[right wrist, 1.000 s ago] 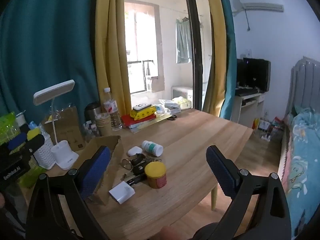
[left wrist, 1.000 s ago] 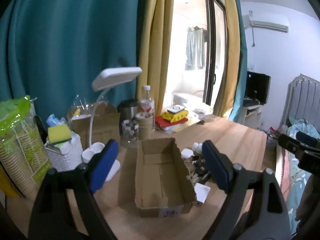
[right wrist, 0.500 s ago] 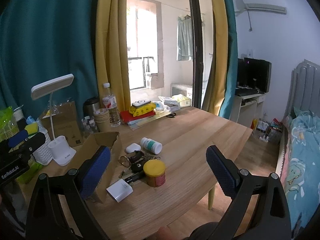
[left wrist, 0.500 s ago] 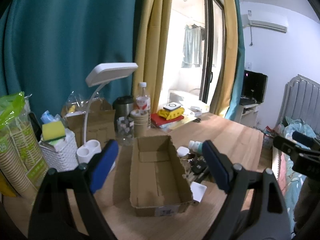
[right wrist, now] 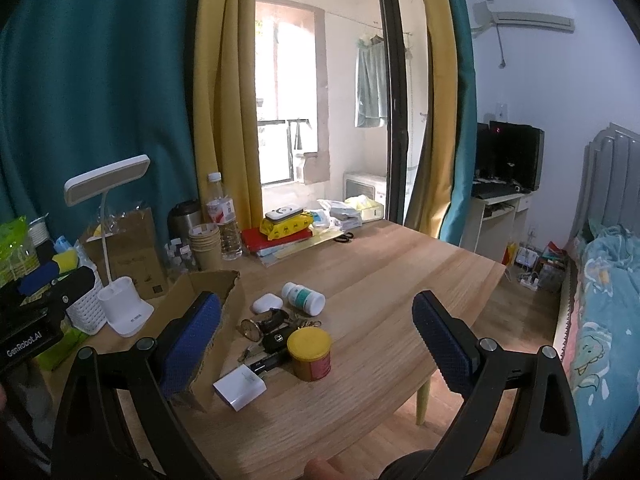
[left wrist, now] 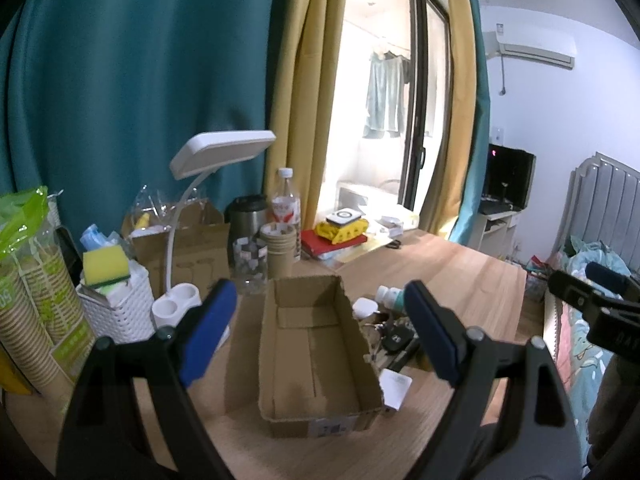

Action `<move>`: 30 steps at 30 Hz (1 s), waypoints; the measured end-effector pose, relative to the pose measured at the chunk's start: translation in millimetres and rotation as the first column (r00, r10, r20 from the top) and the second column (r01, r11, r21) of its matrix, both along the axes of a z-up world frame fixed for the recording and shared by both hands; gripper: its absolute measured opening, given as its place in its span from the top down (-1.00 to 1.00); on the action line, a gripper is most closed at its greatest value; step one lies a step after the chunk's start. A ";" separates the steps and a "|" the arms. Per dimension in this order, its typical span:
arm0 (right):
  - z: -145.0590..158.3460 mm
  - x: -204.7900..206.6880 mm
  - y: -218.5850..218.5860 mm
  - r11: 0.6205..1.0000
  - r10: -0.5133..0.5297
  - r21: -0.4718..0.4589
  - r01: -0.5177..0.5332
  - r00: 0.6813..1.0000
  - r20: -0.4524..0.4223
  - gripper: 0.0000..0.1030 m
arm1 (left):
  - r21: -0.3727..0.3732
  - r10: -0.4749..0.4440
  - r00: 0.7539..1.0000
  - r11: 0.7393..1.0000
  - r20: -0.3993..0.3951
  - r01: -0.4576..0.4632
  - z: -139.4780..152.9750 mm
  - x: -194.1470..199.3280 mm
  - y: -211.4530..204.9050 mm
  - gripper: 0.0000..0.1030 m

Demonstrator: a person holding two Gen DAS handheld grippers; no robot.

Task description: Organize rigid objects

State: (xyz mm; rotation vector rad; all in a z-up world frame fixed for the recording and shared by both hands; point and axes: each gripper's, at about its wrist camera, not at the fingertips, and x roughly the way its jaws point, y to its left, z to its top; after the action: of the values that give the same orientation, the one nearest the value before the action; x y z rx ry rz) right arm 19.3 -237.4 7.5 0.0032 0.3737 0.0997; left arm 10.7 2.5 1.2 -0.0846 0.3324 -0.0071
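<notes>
Both grippers have drawn back and up from the wooden table (right wrist: 400, 280) over the last second, so the clutter now sits lower between my fingers; my left gripper (left wrist: 316, 336) stands wide with nothing held, and the open cardboard box (left wrist: 316, 344) lies directly between its blue pads, at twelve o'clock; my right gripper (right wrist: 316, 344) is equally wide and empty; between its pads, around eleven to twelve o'clock, lie the yellow-lidded jar (right wrist: 310, 354), the car key (right wrist: 278, 342), the white charger block (right wrist: 239, 387), the earbud case (right wrist: 267, 303) and the white pill bottle (right wrist: 303, 298), all just beside the box's right wall.
</notes>
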 end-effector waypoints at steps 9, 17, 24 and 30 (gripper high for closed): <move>2.2 0.5 -1.1 1.000 -0.008 0.005 0.008 1.000 0.003 -0.91 | 0.001 -0.006 1.000 1.000 0.004 0.006 3.4 1.9 0.4 -0.69; 2.4 2.5 -2.6 1.000 -0.009 0.002 0.009 1.000 -0.004 -0.91 | 0.001 -0.006 1.000 1.000 0.002 0.006 3.4 1.8 -0.6 -0.69; 2.5 4.9 -3.1 1.000 -0.011 0.002 0.011 1.000 -0.009 -0.91 | 0.001 -0.006 1.000 1.000 0.004 0.006 3.1 2.5 -0.4 -0.69; 2.8 5.0 -4.2 1.000 -0.010 0.003 0.010 1.000 -0.010 -0.91 | 0.001 -0.008 1.000 1.000 0.003 0.008 3.7 2.8 -0.2 -0.69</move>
State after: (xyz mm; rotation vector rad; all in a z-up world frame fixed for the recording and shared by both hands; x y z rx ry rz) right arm 24.4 -241.6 10.3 0.0088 0.3837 0.0904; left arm 13.5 2.2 4.9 -0.0817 0.3297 -0.0153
